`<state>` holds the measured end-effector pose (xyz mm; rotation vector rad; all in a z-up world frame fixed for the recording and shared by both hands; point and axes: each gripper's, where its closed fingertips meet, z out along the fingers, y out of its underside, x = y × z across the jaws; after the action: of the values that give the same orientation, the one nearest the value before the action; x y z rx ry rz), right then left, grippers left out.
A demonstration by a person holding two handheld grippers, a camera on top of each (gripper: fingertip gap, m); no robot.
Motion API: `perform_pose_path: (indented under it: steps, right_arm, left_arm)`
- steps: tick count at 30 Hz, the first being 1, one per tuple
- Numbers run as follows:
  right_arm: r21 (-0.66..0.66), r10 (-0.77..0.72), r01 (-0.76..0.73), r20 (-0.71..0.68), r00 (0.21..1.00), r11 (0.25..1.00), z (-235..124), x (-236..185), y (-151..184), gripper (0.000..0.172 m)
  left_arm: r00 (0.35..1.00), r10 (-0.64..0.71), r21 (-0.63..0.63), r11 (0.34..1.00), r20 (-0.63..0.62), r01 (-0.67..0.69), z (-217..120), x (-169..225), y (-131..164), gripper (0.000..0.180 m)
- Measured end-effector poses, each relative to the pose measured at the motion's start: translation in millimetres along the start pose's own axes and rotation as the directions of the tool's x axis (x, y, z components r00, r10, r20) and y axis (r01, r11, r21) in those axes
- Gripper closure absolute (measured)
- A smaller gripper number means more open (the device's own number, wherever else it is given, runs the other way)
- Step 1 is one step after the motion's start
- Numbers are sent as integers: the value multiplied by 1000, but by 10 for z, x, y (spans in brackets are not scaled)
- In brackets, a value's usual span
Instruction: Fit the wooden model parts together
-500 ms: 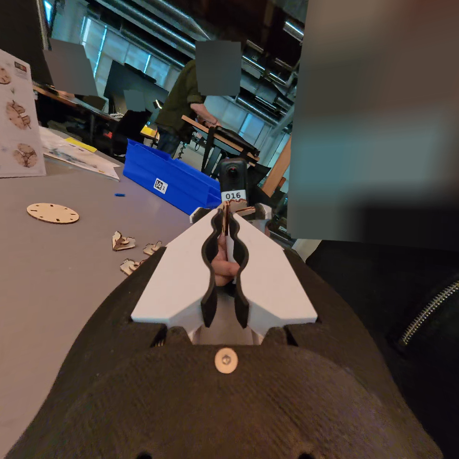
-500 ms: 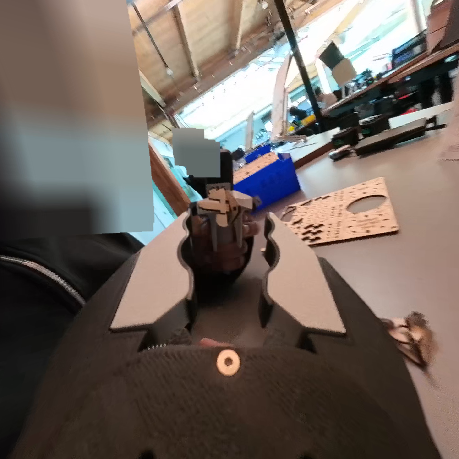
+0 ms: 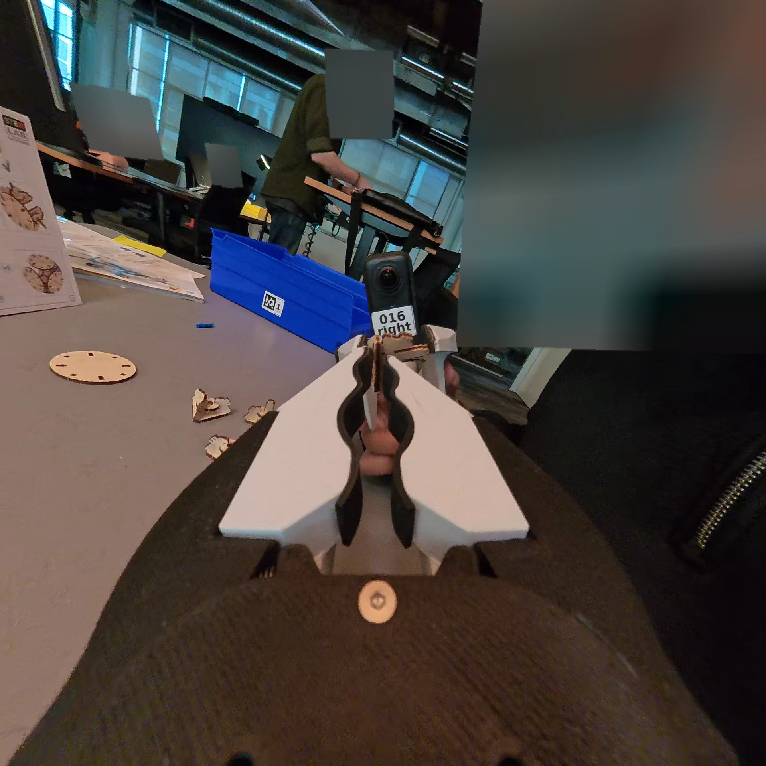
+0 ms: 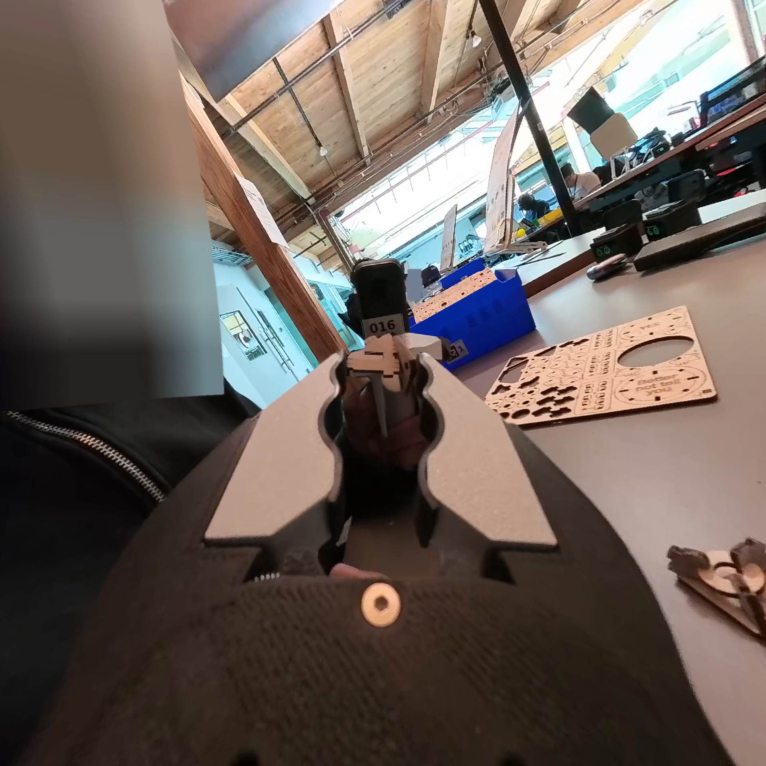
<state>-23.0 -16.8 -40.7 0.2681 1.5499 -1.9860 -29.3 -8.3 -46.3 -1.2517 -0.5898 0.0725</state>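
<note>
My right claw [image 4: 381,367] has narrowed since half a second ago and now brackets the wooden piece [image 3: 398,346], held above the desk [image 3: 124,456] at 12 o'clock in both views. I cannot tell if its pads press yet. My left claw [image 3: 376,364] is clamped on the piece's thin upright plate. The cross-arm runs level toward 3 o'clock.

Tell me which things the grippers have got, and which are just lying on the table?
At the grippers:
- small pale plywood assembly of slotted-together pieces, pinched by the shut left gripper, sitting between the right gripper's fingertips

Lying about on the grey table:
- round pale wooden disc
- small wooden cut-outs
- flat plywood sheet with holes
- blue plastic bin
- printed paper sheets
</note>
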Motion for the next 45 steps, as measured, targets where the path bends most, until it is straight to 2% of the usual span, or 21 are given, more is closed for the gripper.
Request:
perform_pose_path:
  steps: [3,7,8,9,11,14,18,22,25,29,33,37,39,42,43,45]
  right_arm:
    - [-4,-27,27,-12,1000,1000,-7,6,-5,142]
    - [-17,-66,65,-30,997,998,-20,16,-3,144]
    - [-13,-82,82,-24,996,997,-28,0,-12,150]
    - [0,-99,99,-30,995,995,-41,-2,-33,172]
    - [9,-127,128,-56,990,992,-66,16,-61,172]
    - [-10,-166,166,-113,980,986,-100,89,-77,172]
    - [31,-160,168,-164,973,985,-218,173,-205,172]
    - [59,-133,146,-179,975,988,-272,210,-274,164]
    - [-7,-164,166,-181,970,986,-208,191,-188,157]
    - [-191,-286,251,-191,939,949,-81,141,43,147]
    - [-403,-408,312,-179,895,860,-43,113,399,133]
    - [-424,-478,358,-221,850,832,-120,97,529,134]
    - [-398,-480,367,-233,846,840,-146,49,520,137]
    - [-353,-451,359,-227,863,864,-141,-60,468,138]
    - [-342,-439,352,-223,871,872,-132,-97,453,138]
    - [-328,-424,345,-211,881,880,-106,-184,436,137]
  left_arm:
    - [1000,-7,-3,1000,0,7,6,-3,10,178]
    - [999,-29,10,1000,-46,30,-3,45,-8,158]
    - [999,-41,17,999,-27,42,-10,7,-18,158]
    - [998,-46,26,999,-50,48,-20,36,-34,152]
    - [991,-74,19,997,-107,76,-23,106,-29,161]
    - [996,-74,-3,997,-49,74,-10,15,7,170]
    - [996,-90,65,994,7,89,-91,-108,-94,163]
    - [994,-104,99,990,23,101,-131,-160,-146,162]
    - [996,-83,157,985,33,77,-198,-164,-250,162]
    - [996,-78,201,977,49,67,-293,-169,-359,162]
    - [986,-27,77,997,167,14,-430,-97,-336,161]
    - [959,48,-194,981,280,7,-661,131,28,163]
    - [941,92,-378,925,326,41,-819,247,378,163]
    - [911,210,-616,786,355,59,-1098,410,909,160]
    - [906,239,-660,749,350,58,-1167,472,1039,159]
    - [899,272,-690,722,343,44,-1233,582,1188,158]
